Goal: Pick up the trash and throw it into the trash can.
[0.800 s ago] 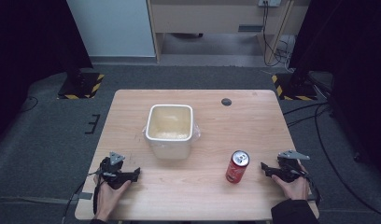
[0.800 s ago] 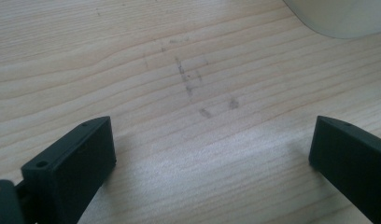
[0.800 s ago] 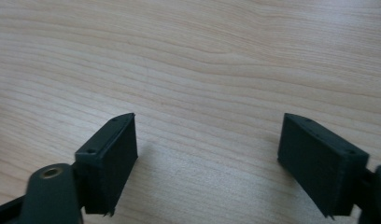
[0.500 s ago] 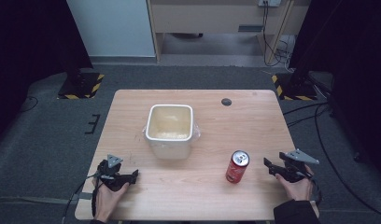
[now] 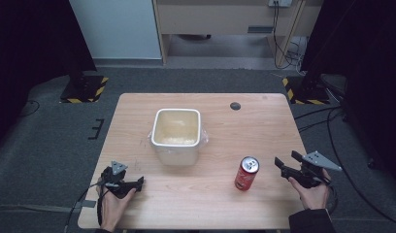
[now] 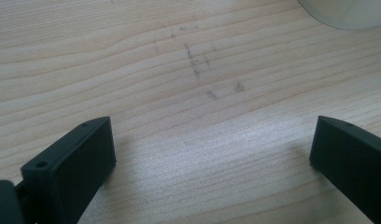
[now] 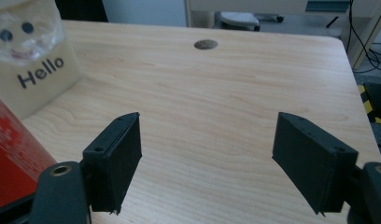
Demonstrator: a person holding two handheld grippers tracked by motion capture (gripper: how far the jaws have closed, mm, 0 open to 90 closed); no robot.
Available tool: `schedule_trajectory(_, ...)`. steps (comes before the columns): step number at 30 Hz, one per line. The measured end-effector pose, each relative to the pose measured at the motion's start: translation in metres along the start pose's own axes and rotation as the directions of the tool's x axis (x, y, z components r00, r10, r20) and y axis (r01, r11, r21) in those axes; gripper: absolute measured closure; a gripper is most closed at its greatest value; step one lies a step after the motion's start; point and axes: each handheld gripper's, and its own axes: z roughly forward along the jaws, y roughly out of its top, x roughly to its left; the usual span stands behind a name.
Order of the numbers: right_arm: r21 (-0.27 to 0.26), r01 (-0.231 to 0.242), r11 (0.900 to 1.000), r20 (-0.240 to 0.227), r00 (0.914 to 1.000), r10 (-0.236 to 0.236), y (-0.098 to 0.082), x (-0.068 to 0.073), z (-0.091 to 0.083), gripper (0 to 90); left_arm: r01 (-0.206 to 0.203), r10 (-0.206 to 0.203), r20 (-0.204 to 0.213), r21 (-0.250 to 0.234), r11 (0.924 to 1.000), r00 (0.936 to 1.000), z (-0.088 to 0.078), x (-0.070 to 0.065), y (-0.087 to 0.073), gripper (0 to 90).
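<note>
A red soda can (image 5: 247,173) stands upright on the wooden table (image 5: 264,126), right of centre near the front. A white square container (image 5: 175,154) sits in the middle; in the right gripper view its side (image 7: 34,79) reads "Hello". My right gripper (image 5: 286,160) is held just right of the can, pointing left, with its jaws open (image 7: 207,144) and nothing between them. The can's red side (image 7: 11,158) lies at the left edge of that view. My left gripper (image 5: 138,182) rests at the front left, open (image 6: 212,144) over bare wood.
A dark round grommet (image 5: 235,106) is set in the table at the back right. Cables trail from both grippers over the front edge. The floor around is grey carpet, with black stands with striped bases (image 5: 84,87) at both sides and a wooden cabinet behind.
My right gripper has drifted slightly to the right, away from the can. The left gripper, the can and the container stay where they were.
</note>
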Motion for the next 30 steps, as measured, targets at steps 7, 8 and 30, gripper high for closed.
schedule_trajectory(7, -0.033, -0.009, 0.999, -0.015, 0.9999, 0.008, 0.011, 0.003, -0.009, 22.9, 0.000, 0.000, 0.000, 0.000, 1.0000, 1.0000, 0.000, 0.000, 0.000, 0.0)
schedule_trajectory(8, -0.033, -0.009, 0.999, -0.015, 0.9999, 0.008, 0.011, 0.003, -0.009, 22.9, 0.000, 0.000, 0.000, 0.000, 1.0000, 1.0000, 0.000, 0.000, 0.000, 0.0)
schedule_trajectory(30, -0.148, 0.018, 0.989, -0.109, 0.9934, -0.035, 0.044, 0.033, -0.033, 20.3, 0.000, 0.000, 0.000, 0.000, 1.0000, 1.0000, 0.000, 0.000, 0.000, 0.0)
